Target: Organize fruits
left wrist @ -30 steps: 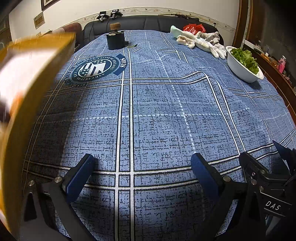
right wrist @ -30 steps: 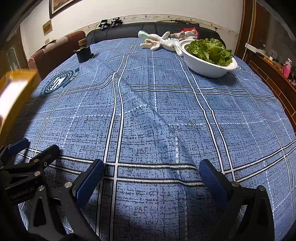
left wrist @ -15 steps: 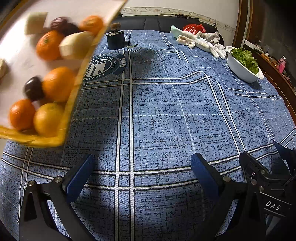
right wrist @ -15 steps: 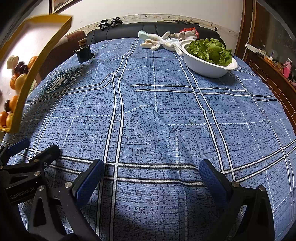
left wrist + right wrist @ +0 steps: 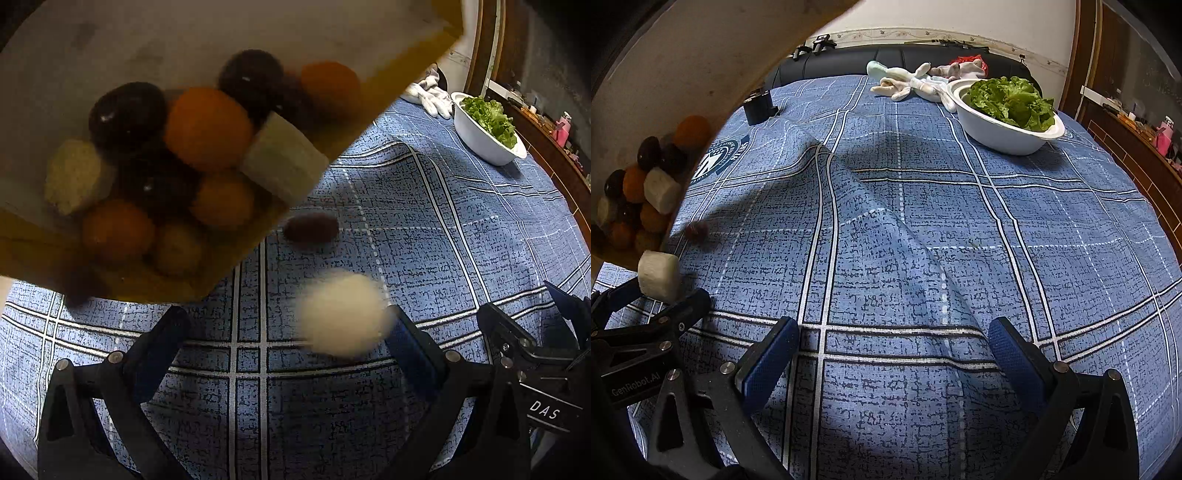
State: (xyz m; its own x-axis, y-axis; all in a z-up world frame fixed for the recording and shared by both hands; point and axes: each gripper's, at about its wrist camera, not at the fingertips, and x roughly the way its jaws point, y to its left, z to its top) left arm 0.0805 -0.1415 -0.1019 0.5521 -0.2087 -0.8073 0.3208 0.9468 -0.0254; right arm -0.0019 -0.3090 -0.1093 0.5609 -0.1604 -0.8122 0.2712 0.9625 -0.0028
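Note:
A yellow-rimmed tray (image 5: 184, 37) hangs tilted over the blue checked tablecloth at the left, and what holds it is hidden. Against its low edge lie several oranges (image 5: 207, 127), dark plums (image 5: 127, 114) and pale chunks (image 5: 282, 162). One pale chunk (image 5: 341, 312) is blurred in mid-air just above my left gripper (image 5: 286, 343), which is open and holds nothing. A dark fruit (image 5: 310, 228) is blurred over the cloth beyond it. In the right wrist view the tray (image 5: 701, 55), the pale chunk (image 5: 659, 275) and the dark fruit (image 5: 696, 232) sit far left. My right gripper (image 5: 892, 332) is open and holds nothing.
A white bowl of lettuce (image 5: 1008, 114) stands at the far right of the table, with white gloves (image 5: 912, 83) behind it. A small black object (image 5: 759, 107) sits far left. A raised fold (image 5: 871, 218) runs across the cloth. A dark sofa back lines the far edge.
The tray has swung in from the left and tipped further over the table. A pale chunk and a dark fruit have come out of it. Both grippers have stayed where they were.

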